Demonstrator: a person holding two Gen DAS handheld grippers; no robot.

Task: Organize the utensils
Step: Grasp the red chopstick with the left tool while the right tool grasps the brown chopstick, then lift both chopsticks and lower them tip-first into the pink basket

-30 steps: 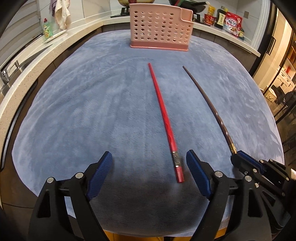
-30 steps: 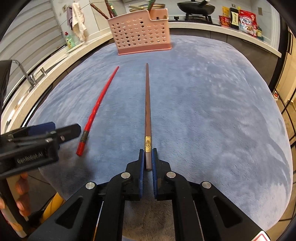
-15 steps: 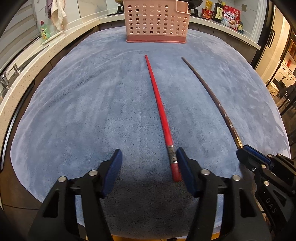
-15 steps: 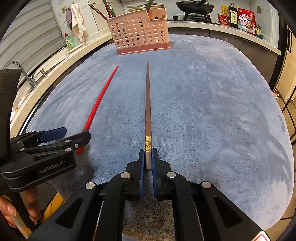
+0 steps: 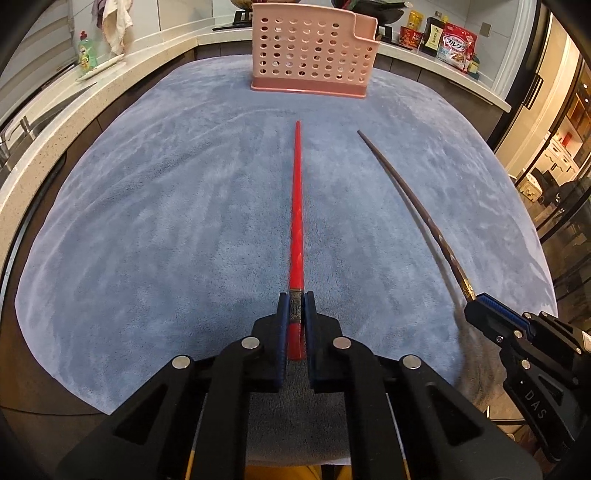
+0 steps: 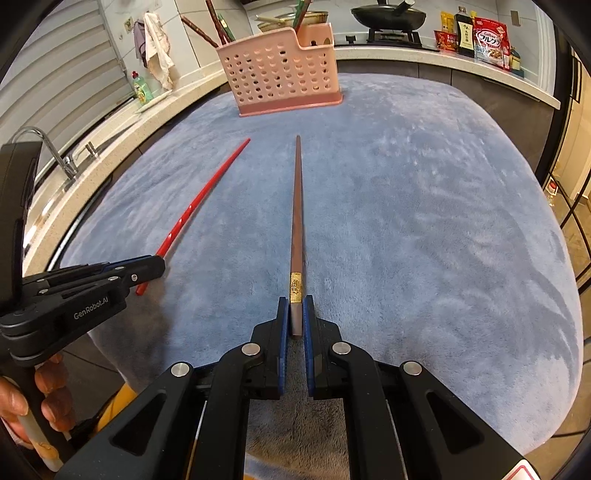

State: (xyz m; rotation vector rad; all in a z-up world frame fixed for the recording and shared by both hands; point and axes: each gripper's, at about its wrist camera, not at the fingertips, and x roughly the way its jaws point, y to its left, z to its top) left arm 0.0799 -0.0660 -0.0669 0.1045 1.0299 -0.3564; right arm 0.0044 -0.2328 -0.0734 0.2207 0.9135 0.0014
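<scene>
A red chopstick (image 5: 296, 206) lies on the blue-grey cloth, pointing at the pink perforated utensil holder (image 5: 314, 55) at the back. My left gripper (image 5: 295, 301) is shut on its near end. A brown chopstick (image 6: 297, 206) with a gold band lies to its right. My right gripper (image 6: 296, 302) is shut on its near end. In the right wrist view the red chopstick (image 6: 201, 201) and the left gripper (image 6: 147, 267) show at the left, and the holder (image 6: 284, 79) has several utensils standing in it. In the left wrist view the brown chopstick (image 5: 413, 206) and the right gripper (image 5: 480, 304) show at the right.
The cloth (image 5: 166, 203) covers a rounded table. A counter (image 5: 92, 88) with a dish soap bottle (image 5: 86, 50) and a sink faucet (image 6: 55, 151) runs along the left. A wok (image 6: 388, 14) and food packets (image 6: 491, 40) stand on the back counter.
My left gripper has shifted right over the red chopstick's near end and closed on it. My right gripper has stayed shut on the brown chopstick.
</scene>
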